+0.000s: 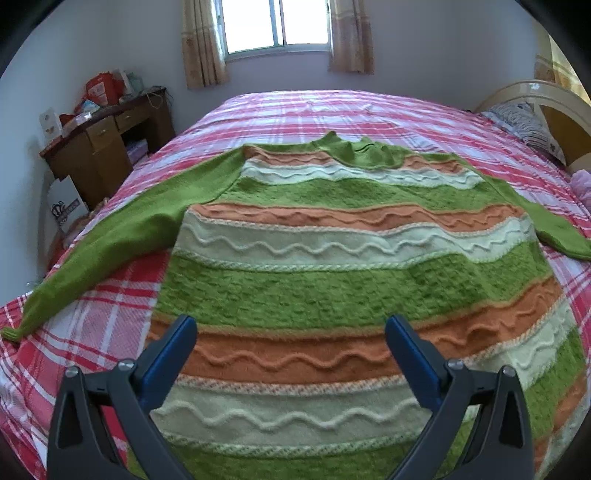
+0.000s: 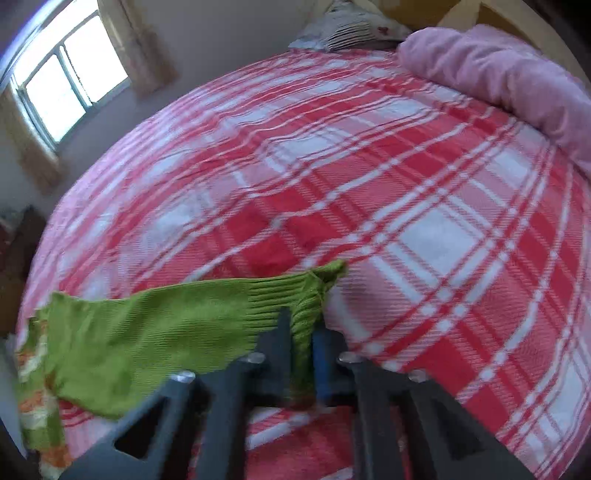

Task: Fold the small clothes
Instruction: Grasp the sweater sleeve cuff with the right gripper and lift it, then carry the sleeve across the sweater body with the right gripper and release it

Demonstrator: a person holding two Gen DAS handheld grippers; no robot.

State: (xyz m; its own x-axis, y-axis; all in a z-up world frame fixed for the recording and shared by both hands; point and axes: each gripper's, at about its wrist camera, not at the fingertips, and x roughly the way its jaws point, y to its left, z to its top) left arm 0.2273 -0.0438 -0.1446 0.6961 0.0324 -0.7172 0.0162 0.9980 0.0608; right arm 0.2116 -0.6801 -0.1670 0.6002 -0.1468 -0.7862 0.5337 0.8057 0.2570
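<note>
Right gripper (image 2: 303, 332) of mine is clamped on the ribbed cuff (image 2: 306, 295) of the green sleeve (image 2: 147, 332), its two fingers pinched tight together with the knit between them. On my left gripper (image 1: 290, 334) I see both fingers spread wide apart above the lower body of the striped sweater (image 1: 332, 280), gripping nothing. That sweater lies flat, front up, on the red plaid bedspread (image 1: 288, 110), collar toward the window (image 1: 277, 22), its other sleeve (image 1: 110, 236) stretched out toward the wooden desk (image 1: 107, 147).
</note>
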